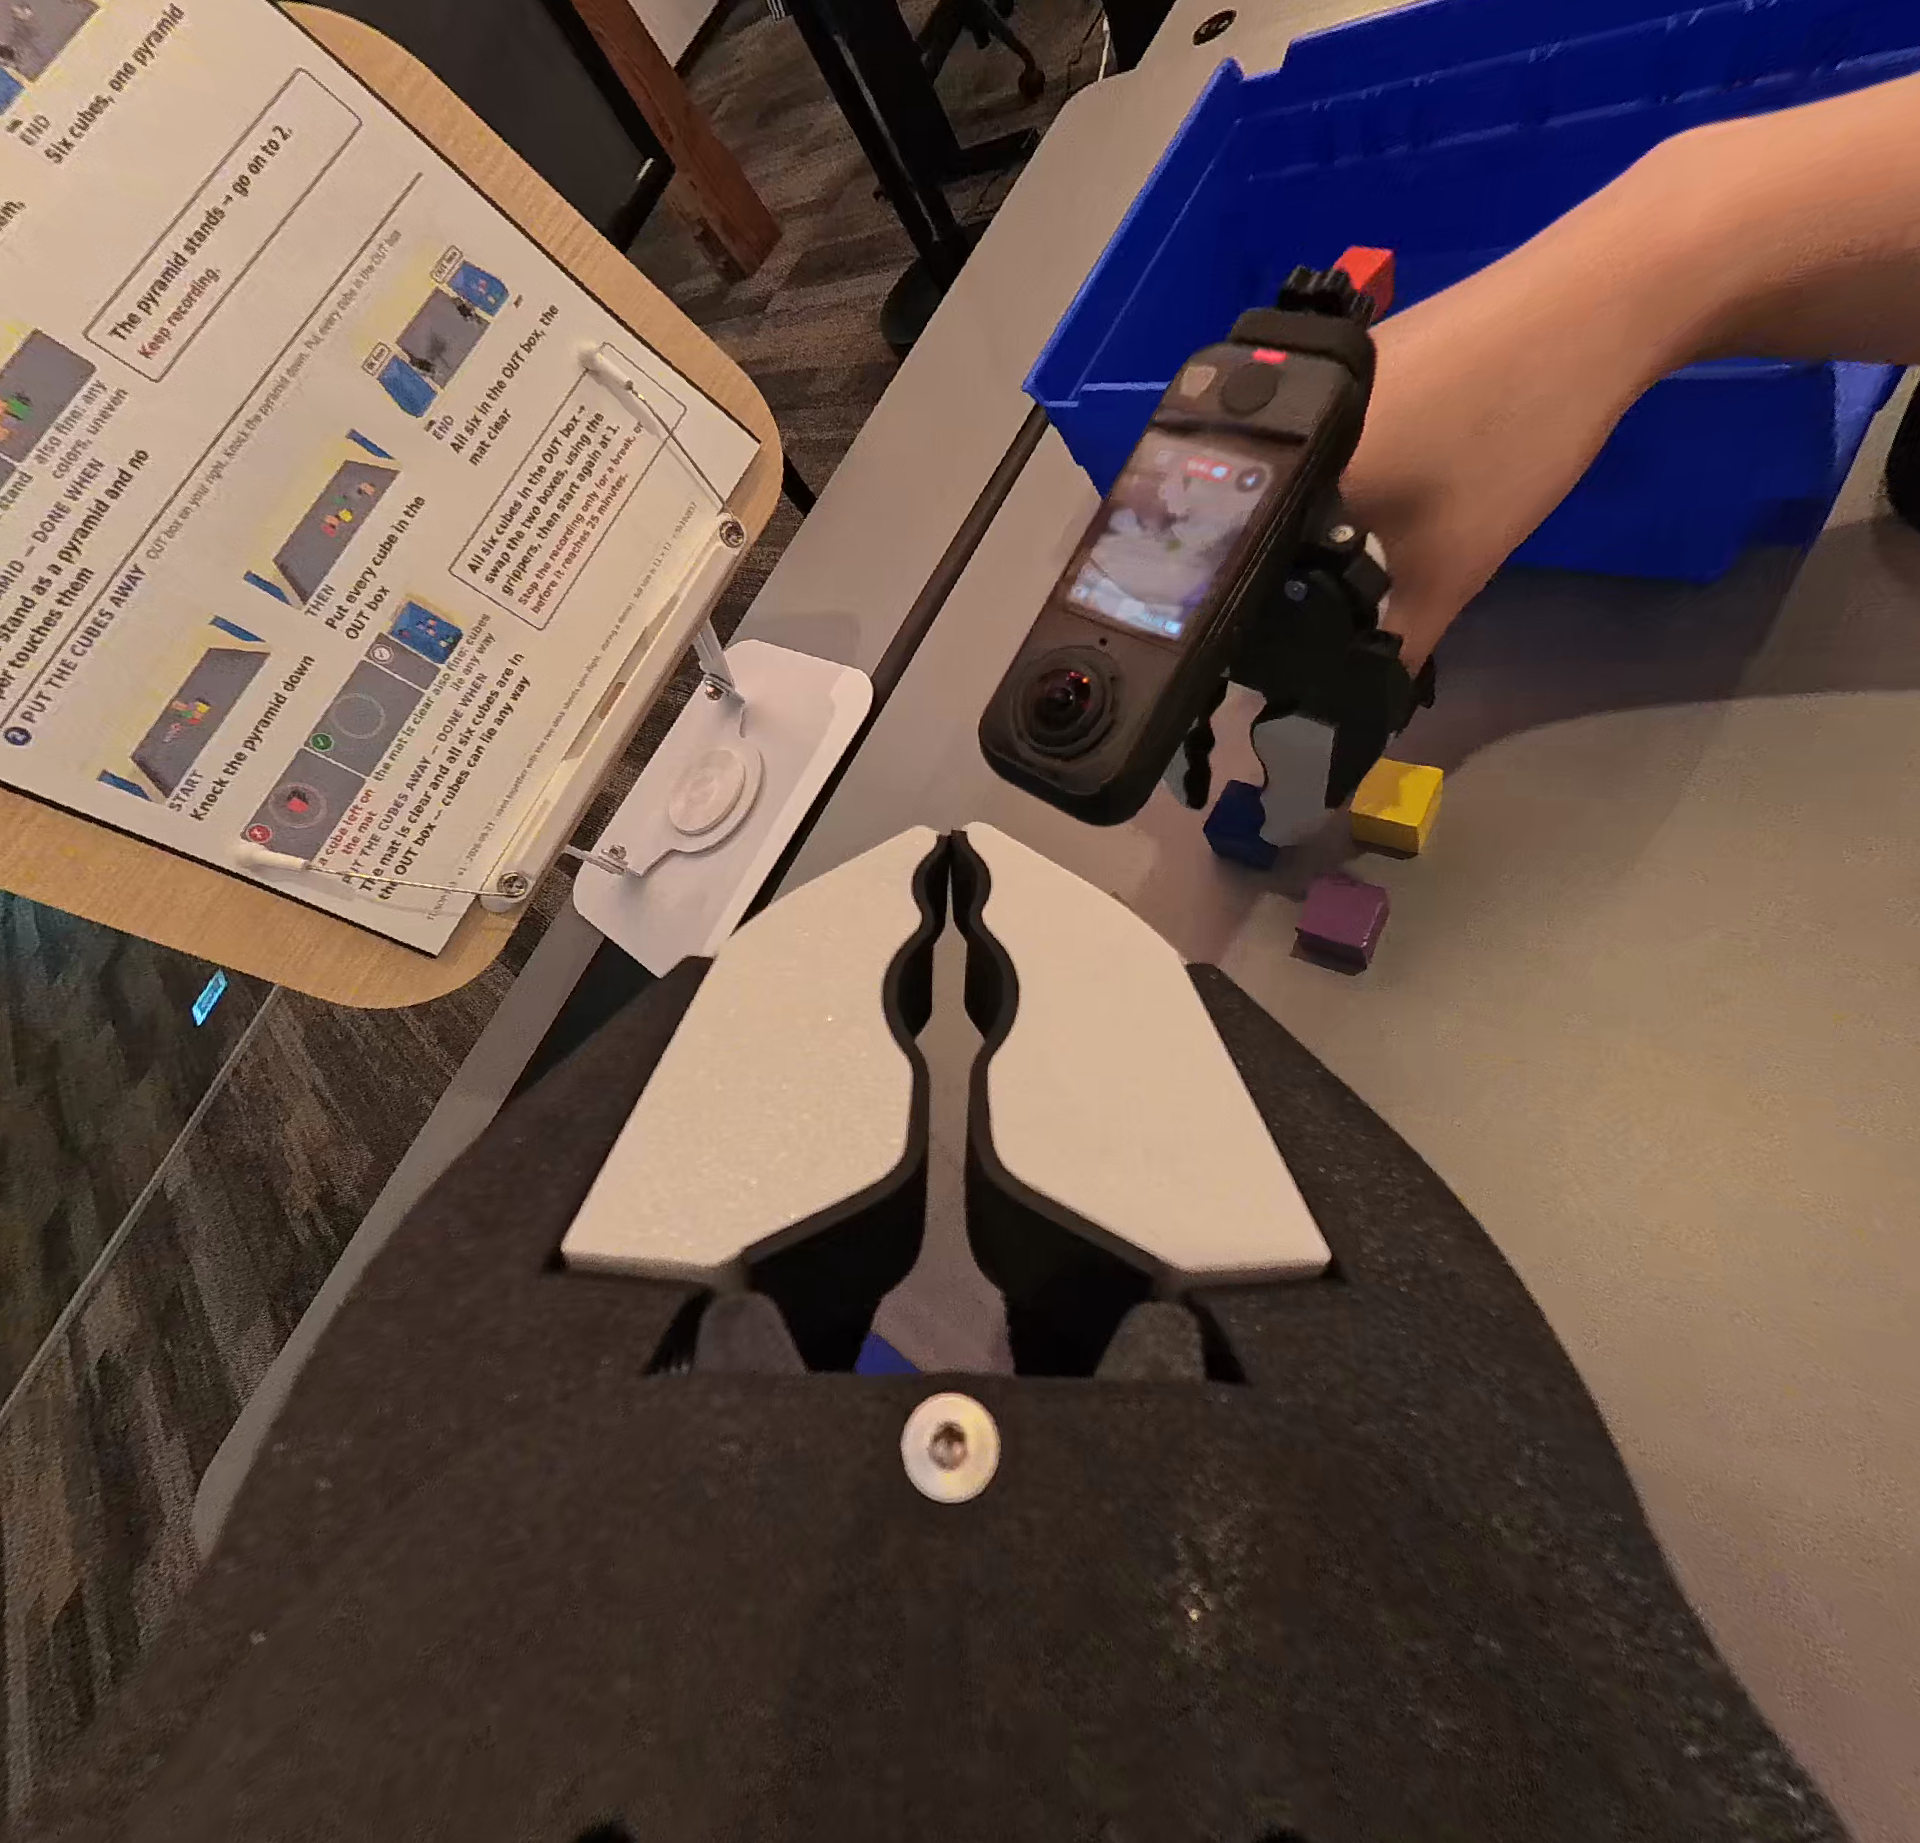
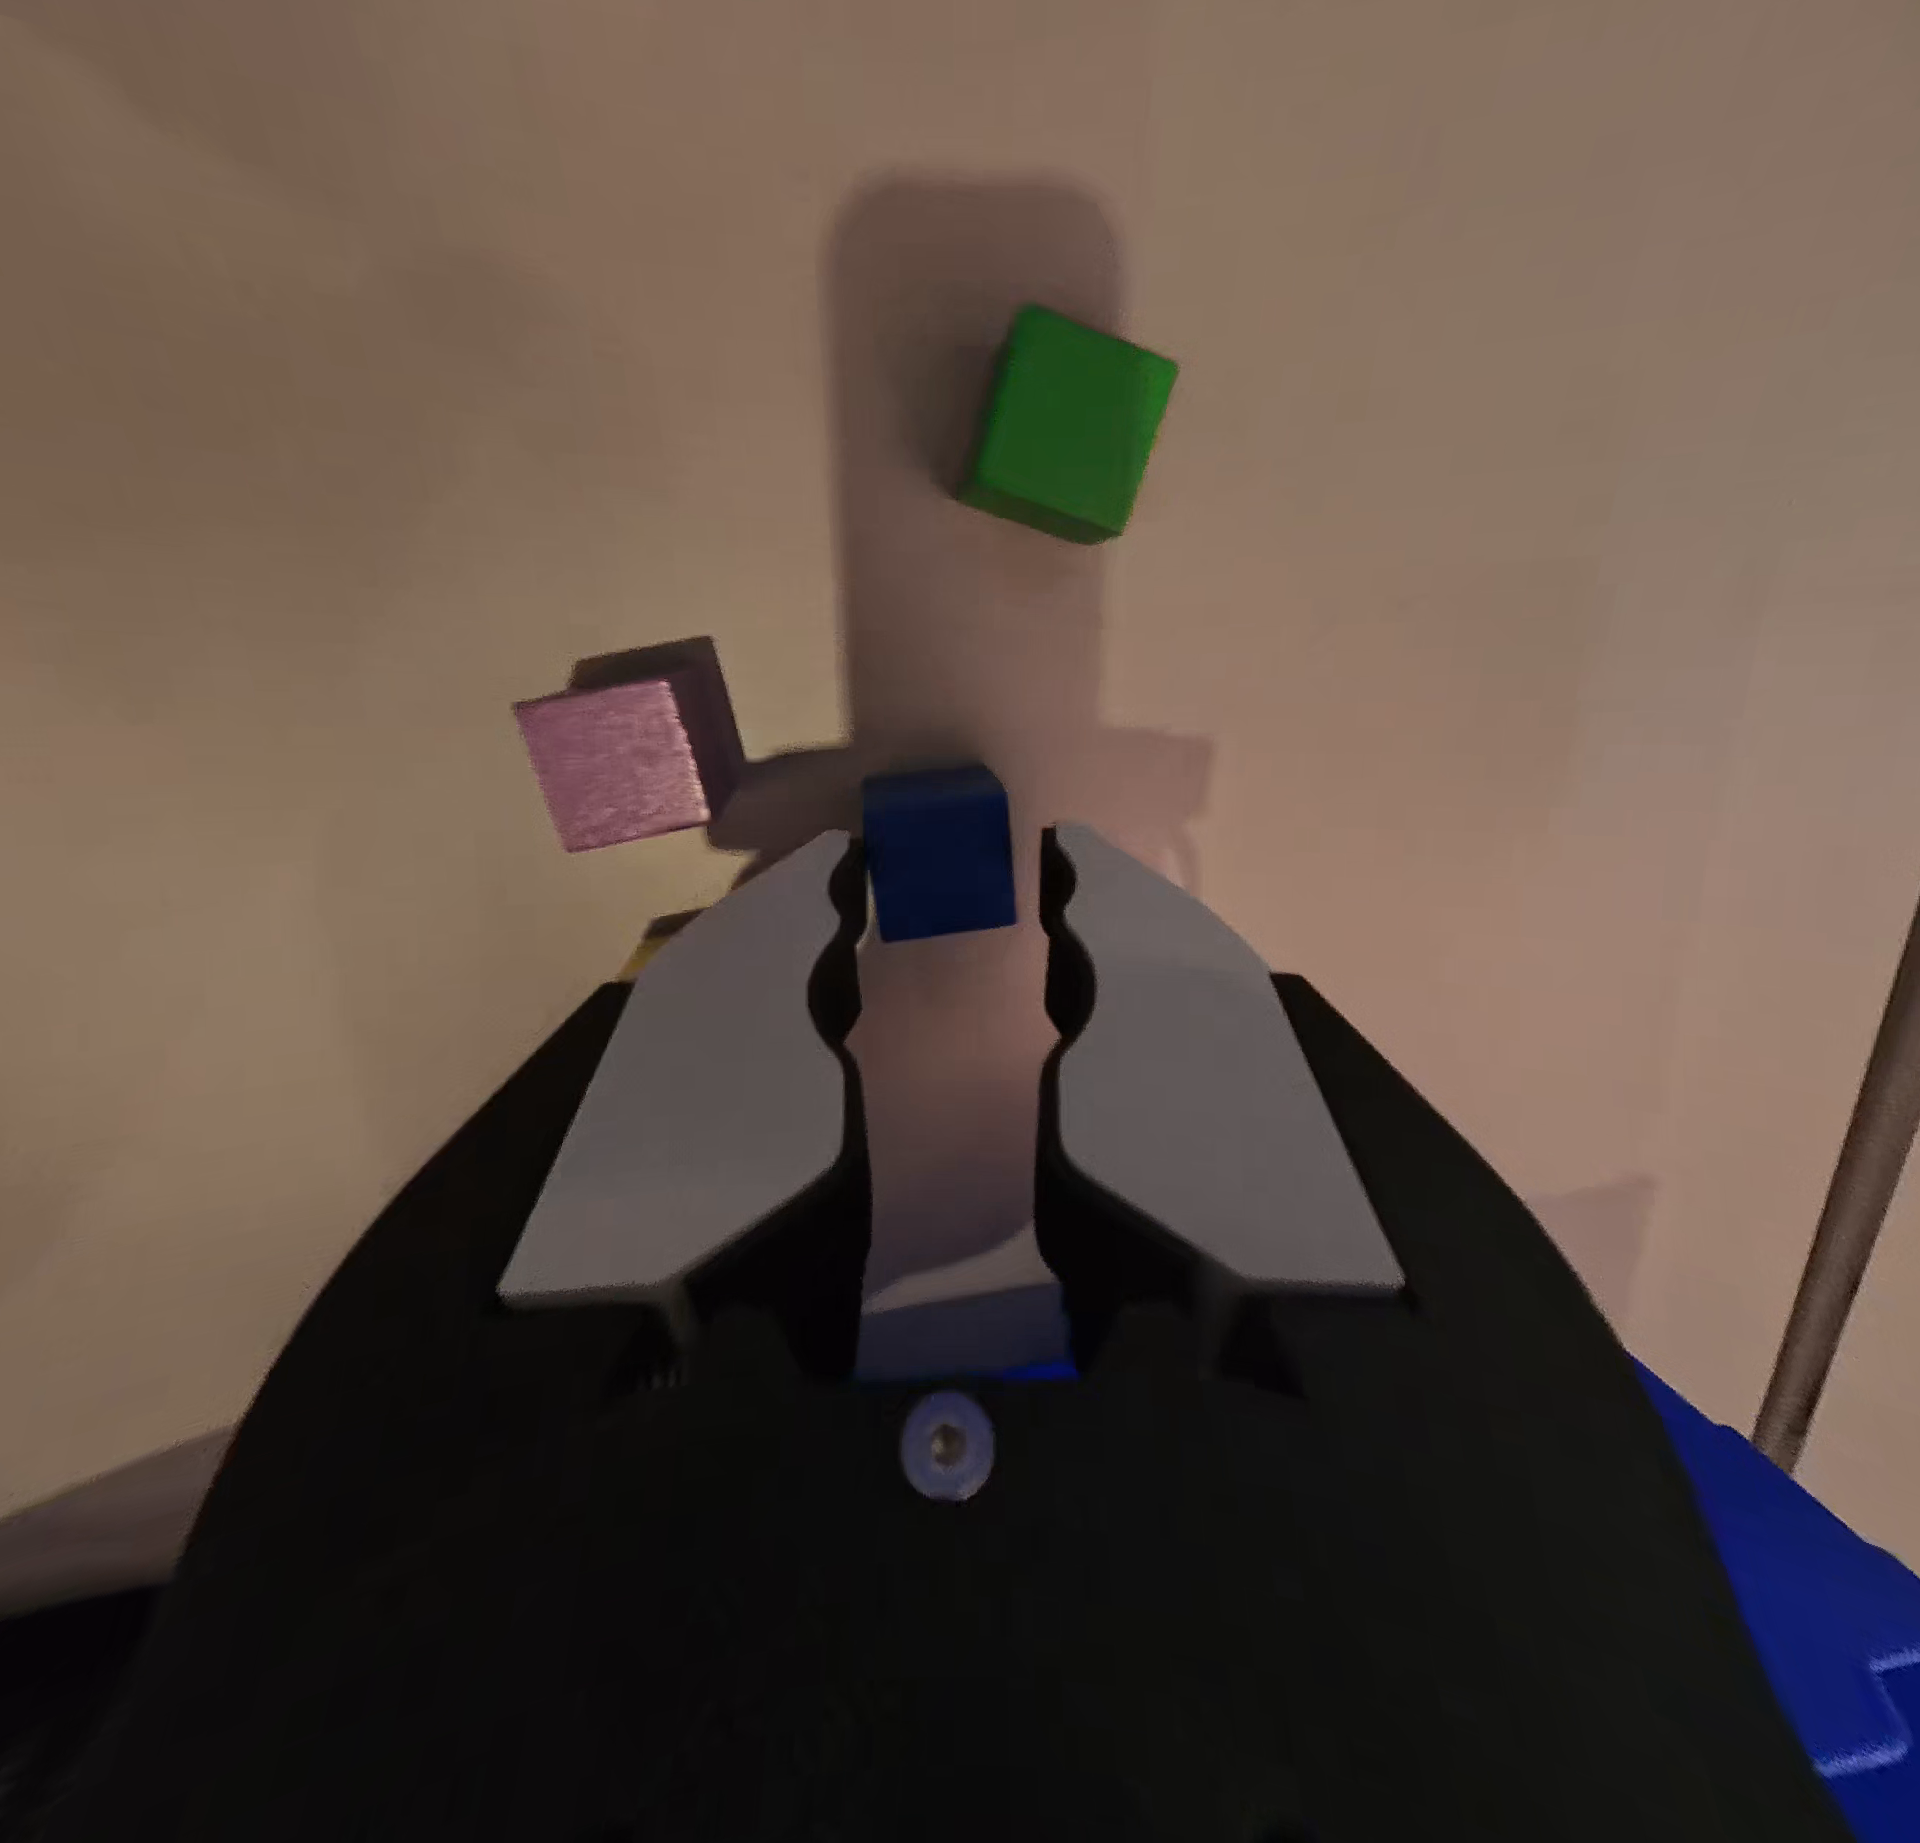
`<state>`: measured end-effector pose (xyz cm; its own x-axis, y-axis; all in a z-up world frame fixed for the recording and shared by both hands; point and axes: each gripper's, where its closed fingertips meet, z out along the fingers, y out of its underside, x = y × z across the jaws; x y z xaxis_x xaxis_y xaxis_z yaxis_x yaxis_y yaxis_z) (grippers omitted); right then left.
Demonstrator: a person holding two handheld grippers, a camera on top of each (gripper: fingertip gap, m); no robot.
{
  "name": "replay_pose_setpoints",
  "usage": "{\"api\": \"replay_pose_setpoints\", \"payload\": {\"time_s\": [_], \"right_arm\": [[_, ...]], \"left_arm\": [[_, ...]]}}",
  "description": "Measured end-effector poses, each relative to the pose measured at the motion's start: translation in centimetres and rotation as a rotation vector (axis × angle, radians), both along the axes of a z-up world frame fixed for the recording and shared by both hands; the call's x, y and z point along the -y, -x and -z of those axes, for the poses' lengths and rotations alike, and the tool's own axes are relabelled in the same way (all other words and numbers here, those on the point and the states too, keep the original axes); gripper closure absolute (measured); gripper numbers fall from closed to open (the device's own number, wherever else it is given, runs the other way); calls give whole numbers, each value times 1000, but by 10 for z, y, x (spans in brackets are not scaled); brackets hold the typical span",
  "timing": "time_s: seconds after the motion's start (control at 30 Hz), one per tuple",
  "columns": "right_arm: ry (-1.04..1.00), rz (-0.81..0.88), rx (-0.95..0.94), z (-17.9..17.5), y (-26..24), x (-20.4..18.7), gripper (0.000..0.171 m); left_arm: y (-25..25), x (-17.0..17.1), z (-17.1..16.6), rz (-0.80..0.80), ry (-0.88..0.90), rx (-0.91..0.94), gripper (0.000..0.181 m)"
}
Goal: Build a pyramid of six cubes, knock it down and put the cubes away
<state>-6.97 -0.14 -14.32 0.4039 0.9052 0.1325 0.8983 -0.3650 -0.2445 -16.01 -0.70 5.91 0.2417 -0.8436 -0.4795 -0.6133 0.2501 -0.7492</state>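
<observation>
In the right wrist view my right gripper (image 2: 945,841) is open, low over the grey mat (image 2: 416,443), with a blue cube (image 2: 940,858) between its fingertips. The left fingertip (image 2: 821,863) is at the cube's side and a gap shows on the other side. A purple cube (image 2: 623,765) lies to the left and a green cube (image 2: 1070,422) farther ahead. In the left wrist view my left gripper (image 1: 951,839) is shut and empty, held above the mat's edge. It faces the right gripper (image 1: 1283,806), the blue cube (image 1: 1242,825), a yellow cube (image 1: 1397,806) and the purple cube (image 1: 1340,920). A red cube (image 1: 1366,271) lies in the blue bin (image 1: 1455,162).
A wooden board with an instruction sheet (image 1: 312,443) stands on a white base (image 1: 727,796) at the left table edge. A person's hand (image 1: 1507,422) holds the right gripper in front of the bin. A metal rod (image 2: 1849,1222) and a blue bin corner (image 2: 1818,1606) are at the right.
</observation>
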Motion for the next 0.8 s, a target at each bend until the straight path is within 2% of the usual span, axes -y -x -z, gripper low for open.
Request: {"api": "replay_pose_setpoints", "payload": {"time_s": [0.13, 0.23, 0.3, 0.4, 0.47, 0.5, 0.57, 0.63, 0.7, 0.8], "right_arm": [[31, 4, -12, 4, 0, 2, 143], [-19, 26, -73, -17, 1, 0, 142], [-101, 66, -173, -53, -2, -4, 142], [-303, 205, -379, -133, -28, -16, 143], [-456, 418, -400, -173, -80, -27, 143], [-498, 536, -361, -182, -113, -27, 143], [-475, 750, -275, -176, -170, -20, 143], [-365, 905, -278, -149, -203, -12, 143], [-216, 994, -284, -108, -216, -6, 142], [-102, 1026, -211, -55, -224, -2, 142]], "left_arm": [[1, 0, -1, 0, -4, -2, 181], [4, -1, -3, -8, -7, 5, 181], [6, -3, -7, -14, -7, 22, 181], [10, -3, -13, -20, -5, 48, 181], [8, -2, -14, -15, -2, 54, 181], [7, 0, -13, -10, -4, 47, 181], [4, 2, -10, -4, -21, 27, 181], [1, 4, -10, 6, -22, 25, 181], [-1, 5, -11, 14, -25, 35, 181], [-1, 4, -8, 10, -16, 33, 181]]}}
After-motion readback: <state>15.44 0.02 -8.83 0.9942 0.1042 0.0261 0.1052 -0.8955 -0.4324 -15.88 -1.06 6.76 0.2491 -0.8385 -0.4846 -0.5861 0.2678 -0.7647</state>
